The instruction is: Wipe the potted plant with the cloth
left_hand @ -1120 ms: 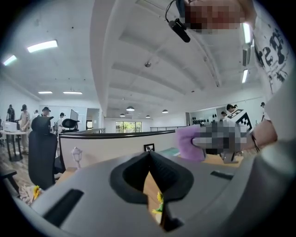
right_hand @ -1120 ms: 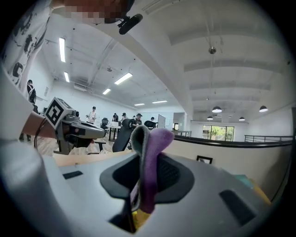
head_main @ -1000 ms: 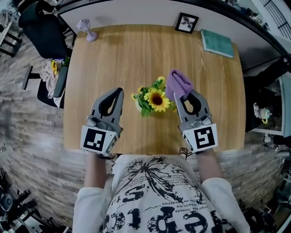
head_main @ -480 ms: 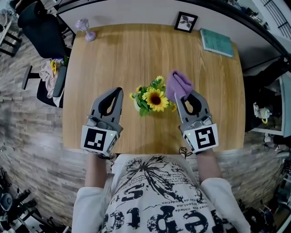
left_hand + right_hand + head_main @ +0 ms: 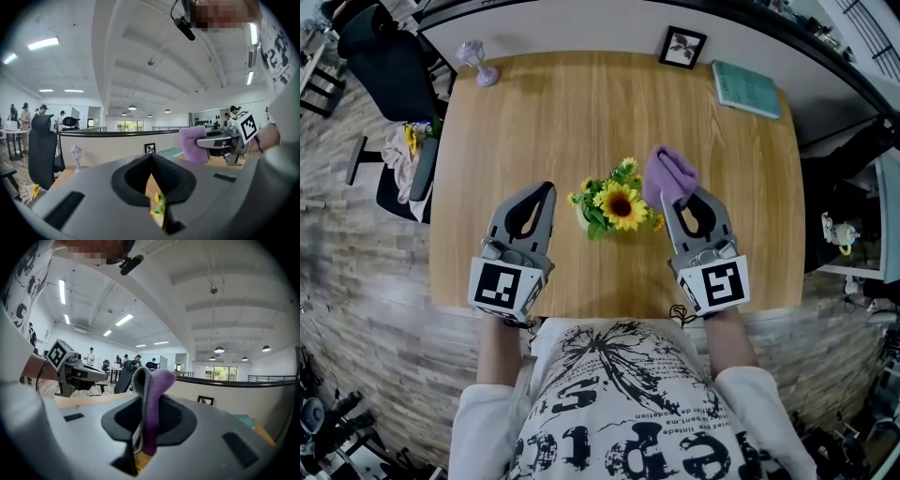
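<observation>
pinching the purple cloth (image 5: 667, 173) in the right gripper (image 5: 682, 199), with most of it bunched up past the tips, just right of the potted plant (image 5: 617, 203) and level with its sunflower head; cannot tell whether touching the petals. holding the left gripper (image 5: 546, 189) pressed together on nothing, at the plant's other side, near the leaves but apart from them. plant upright in the middle of the desk (image 5: 581, 112), between both grippers. farther back along the desk edge: a framed picture (image 5: 685, 47), a teal book (image 5: 748, 88) at the right, a small lilac lamp (image 5: 478, 61) at the left corner.
</observation>
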A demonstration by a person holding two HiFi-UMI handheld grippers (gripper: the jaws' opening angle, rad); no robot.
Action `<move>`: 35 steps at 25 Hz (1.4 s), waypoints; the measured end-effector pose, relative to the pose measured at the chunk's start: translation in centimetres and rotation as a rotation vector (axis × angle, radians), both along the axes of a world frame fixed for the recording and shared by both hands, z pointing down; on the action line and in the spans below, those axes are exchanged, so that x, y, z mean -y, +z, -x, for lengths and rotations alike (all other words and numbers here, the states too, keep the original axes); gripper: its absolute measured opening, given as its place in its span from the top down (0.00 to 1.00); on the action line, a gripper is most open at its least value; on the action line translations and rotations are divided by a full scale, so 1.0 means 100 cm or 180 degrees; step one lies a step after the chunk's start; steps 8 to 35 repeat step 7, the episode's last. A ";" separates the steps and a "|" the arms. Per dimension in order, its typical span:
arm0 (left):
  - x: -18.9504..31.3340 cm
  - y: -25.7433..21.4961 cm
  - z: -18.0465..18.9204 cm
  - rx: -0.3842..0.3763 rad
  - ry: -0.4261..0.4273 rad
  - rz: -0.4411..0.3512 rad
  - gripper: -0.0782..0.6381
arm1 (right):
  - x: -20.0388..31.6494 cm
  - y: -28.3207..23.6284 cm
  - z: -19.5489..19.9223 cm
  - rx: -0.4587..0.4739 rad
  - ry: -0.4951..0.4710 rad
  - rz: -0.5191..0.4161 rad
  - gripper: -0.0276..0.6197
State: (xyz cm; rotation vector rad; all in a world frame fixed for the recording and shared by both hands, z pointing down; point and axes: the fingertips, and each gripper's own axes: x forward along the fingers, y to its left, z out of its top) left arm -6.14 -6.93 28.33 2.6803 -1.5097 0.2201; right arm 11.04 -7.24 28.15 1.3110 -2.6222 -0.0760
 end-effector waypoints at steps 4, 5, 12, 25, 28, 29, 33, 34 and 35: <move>0.000 -0.002 0.000 -0.0006 -0.0019 -0.0011 0.89 | 0.001 0.000 -0.001 0.0015 0.0017 0.0013 0.86; 0.000 -0.003 0.000 -0.0005 -0.0025 -0.0013 0.89 | 0.001 0.001 -0.001 0.0017 0.0020 0.0020 0.86; 0.001 -0.003 0.001 -0.0001 -0.0038 -0.0019 0.89 | 0.002 0.002 -0.002 0.0019 0.0025 0.0035 0.86; 0.001 -0.003 0.001 -0.0001 -0.0038 -0.0019 0.89 | 0.002 0.002 -0.002 0.0019 0.0025 0.0035 0.86; 0.001 -0.003 0.001 -0.0001 -0.0038 -0.0019 0.89 | 0.002 0.002 -0.002 0.0019 0.0025 0.0035 0.86; 0.001 -0.003 0.001 -0.0001 -0.0038 -0.0019 0.89 | 0.002 0.002 -0.002 0.0019 0.0025 0.0035 0.86; 0.001 -0.003 0.001 -0.0001 -0.0038 -0.0019 0.89 | 0.002 0.002 -0.002 0.0019 0.0025 0.0035 0.86; 0.001 -0.003 0.001 -0.0001 -0.0038 -0.0019 0.89 | 0.002 0.002 -0.002 0.0019 0.0025 0.0035 0.86; 0.001 -0.003 0.001 -0.0001 -0.0038 -0.0019 0.89 | 0.002 0.002 -0.002 0.0019 0.0025 0.0035 0.86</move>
